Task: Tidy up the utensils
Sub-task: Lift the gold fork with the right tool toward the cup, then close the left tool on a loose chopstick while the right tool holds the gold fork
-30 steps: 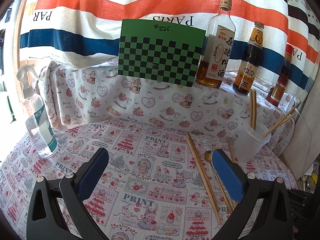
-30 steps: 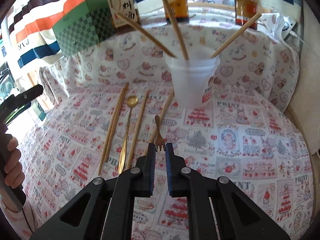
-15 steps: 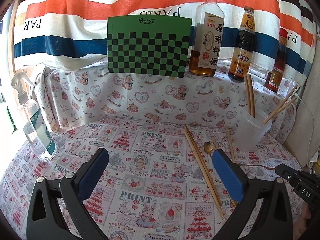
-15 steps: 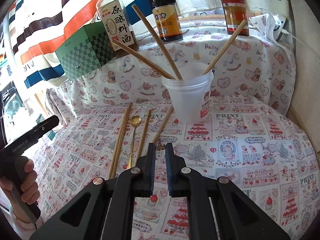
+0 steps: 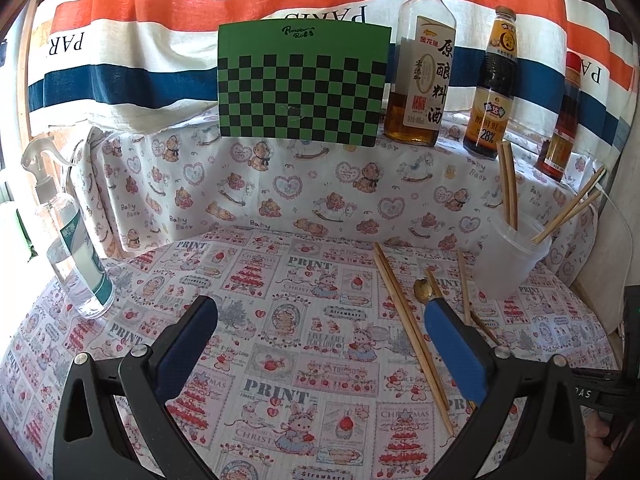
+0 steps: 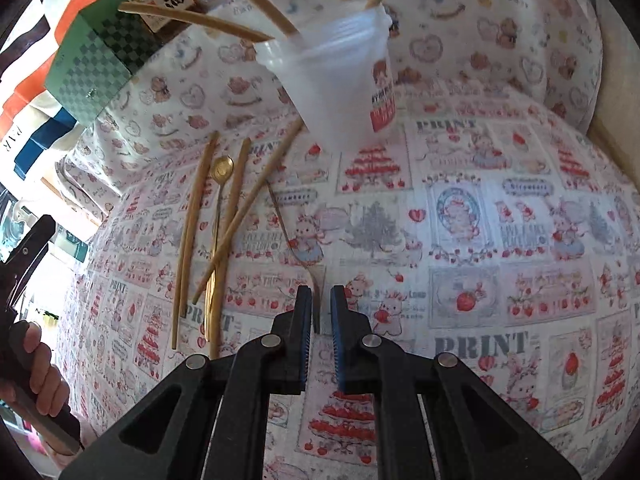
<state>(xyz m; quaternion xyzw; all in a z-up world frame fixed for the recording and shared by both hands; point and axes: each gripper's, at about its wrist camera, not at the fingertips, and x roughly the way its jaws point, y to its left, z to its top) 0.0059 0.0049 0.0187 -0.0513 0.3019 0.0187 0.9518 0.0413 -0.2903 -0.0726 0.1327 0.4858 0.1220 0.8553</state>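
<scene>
My left gripper (image 5: pixel 320 312) hangs open and empty above the printed tablecloth. A pair of wooden chopsticks (image 5: pixel 408 328) lies just left of its right finger, and a gold spoon (image 5: pixel 421 289) shows beyond that fingertip. My right gripper (image 6: pixel 321 300) points steeply down, its jaws nearly shut with only a narrow gap. The tines of a dark fork (image 6: pixel 292 240) lying on the cloth show in that gap; I cannot tell whether the pads touch them. Left of the fork lie loose chopsticks (image 6: pixel 188 232) and the gold spoon (image 6: pixel 222 168). A translucent cup (image 6: pixel 340 80) beyond holds several chopsticks.
A spray bottle (image 5: pixel 76 256) stands at the left. On the raised ledge behind stand a green checkered box (image 5: pixel 300 84), a clear bottle (image 5: pixel 424 80), a dark sauce bottle (image 5: pixel 492 92) and a red-capped bottle (image 5: pixel 560 128). A hand (image 6: pixel 36 380) holds the left gripper.
The right gripper tipped downward, rolled and came forward over the fork, so its tines now sit in the narrow gap. The fork stayed on the cloth. The left gripper barely moved.
</scene>
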